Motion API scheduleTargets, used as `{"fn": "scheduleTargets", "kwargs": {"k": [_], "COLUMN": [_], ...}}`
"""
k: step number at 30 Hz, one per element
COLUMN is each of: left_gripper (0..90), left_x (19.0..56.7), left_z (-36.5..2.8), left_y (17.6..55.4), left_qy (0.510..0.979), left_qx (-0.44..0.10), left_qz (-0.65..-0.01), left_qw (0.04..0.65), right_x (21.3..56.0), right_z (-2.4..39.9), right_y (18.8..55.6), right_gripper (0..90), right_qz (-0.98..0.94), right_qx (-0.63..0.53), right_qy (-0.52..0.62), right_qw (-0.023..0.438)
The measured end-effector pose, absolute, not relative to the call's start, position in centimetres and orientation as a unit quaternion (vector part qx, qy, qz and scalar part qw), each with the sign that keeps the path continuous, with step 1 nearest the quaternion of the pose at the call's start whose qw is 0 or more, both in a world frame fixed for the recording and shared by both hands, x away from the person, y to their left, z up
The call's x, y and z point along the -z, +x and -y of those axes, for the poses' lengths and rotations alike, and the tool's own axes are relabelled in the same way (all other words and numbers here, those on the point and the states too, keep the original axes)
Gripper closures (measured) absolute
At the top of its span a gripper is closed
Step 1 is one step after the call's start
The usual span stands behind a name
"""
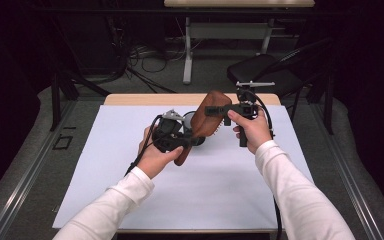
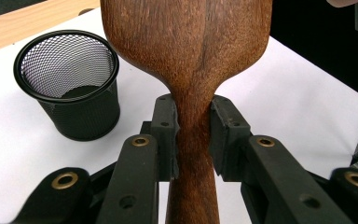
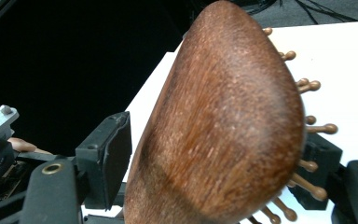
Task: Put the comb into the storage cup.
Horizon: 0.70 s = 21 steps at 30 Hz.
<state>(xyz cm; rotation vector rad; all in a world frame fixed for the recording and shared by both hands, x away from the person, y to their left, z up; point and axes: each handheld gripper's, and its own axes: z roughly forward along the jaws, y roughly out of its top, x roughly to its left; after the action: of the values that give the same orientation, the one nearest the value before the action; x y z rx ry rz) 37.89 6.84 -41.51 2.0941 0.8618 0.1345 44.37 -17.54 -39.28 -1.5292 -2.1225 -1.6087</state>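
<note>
1. Left gripper (image 2: 193, 135): its jaws are clamped on the narrow neck of the wooden hairbrush (image 2: 191, 60), one pad on each flank of the handle. Gripping at the neck, where the wood is thinnest, probably gives the pads a firm seat and keeps the wide head from slipping through.

2. Brush position: it is held in the air above the white mat (image 1: 230, 185), between the two grippers, head up and tilted away from the person. In the high view the handle runs down past the left gripper (image 1: 176, 141) toward the left hand (image 1: 152, 157).

3. Right gripper (image 3: 214, 158): its jaws straddle the brush head (image 3: 223, 121), one pad at the smooth wooden back, the other on the bristle side. A gap shows between the back-side pad and the wood, so the jaws are partly open and not gripping. The placement suggests a hand-over, or a steadying hold on the head.

4. Bristles (image 3: 314, 128): the knobbed pins point away from the wooden back, toward the mat side. One jaw closing on them may seat poorly; this is a risk to the grip.

5. Mesh cup (image 2: 67, 84): it stands upright and empty on the mat beyond the left gripper, apart from the brush. It is the likely receptacle; holding the brush by the neck leaves the handle end free to go in first.

6. Table edge (image 1: 130, 99): bare wood shows beyond the mat.
</note>
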Motion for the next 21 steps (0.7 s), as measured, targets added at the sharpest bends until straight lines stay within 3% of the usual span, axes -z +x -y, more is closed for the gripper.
{"fn": "scheduleTargets", "kwargs": {"k": [21], "left_gripper": [73.0], "left_x": [41.83], "left_z": [-6.94], "left_y": [37.94], "left_qy": [0.834], "left_qx": [-0.049], "left_qz": [-0.344], "left_qw": [0.428], "right_x": [39.35], "right_z": [17.86], "right_y": [44.55], "right_gripper": [28.0], "right_qz": [0.674], "right_qx": [0.533], "right_qy": [-0.509], "right_qw": [0.054]}}
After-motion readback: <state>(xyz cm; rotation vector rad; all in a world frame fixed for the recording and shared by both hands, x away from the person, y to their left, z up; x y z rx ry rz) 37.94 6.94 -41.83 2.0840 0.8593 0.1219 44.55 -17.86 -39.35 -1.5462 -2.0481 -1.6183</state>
